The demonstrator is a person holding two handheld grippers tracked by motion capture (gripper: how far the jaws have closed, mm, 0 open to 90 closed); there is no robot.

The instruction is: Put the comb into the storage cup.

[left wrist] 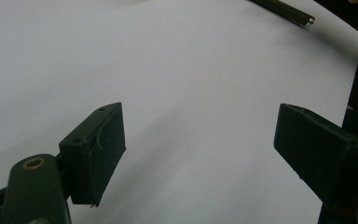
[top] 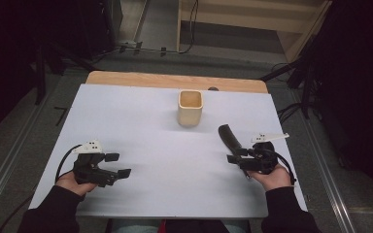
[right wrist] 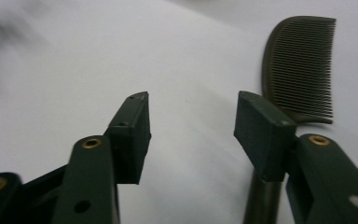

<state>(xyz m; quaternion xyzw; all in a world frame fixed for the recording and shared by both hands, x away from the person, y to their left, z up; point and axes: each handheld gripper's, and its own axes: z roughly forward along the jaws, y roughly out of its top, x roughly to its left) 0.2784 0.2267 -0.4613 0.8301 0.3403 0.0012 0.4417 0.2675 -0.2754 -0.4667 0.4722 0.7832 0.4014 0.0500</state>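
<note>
Right now the comb (right wrist: 303, 70) is the thing in hand: it lies flat on the white table (top: 160, 145), on the right side, its dark toothed head pointing away toward the cup (top: 190, 108) and its handle running back under my right gripper (top: 238, 159). In the right gripper view the teeth show clearly beyond the far jaw, while the handle passes beneath that same jaw. I judge I have brought the gripper in along the handle so the jaws can drop either side of it, since the handle is the narrow part that a pinch can take. Those jaws stand spread, with bare table between them and nothing caught.

My left gripper (top: 118, 165) rests well apart on the left of the table, jaws also wide and empty; I read that as parked, kept out of the way. In its own view the tip of the handle shows far off at the top edge.

The cup stands upright near the far middle, mouth open, a likely place for the comb to end up.

No brand, label or writing is readable on anything.
</note>
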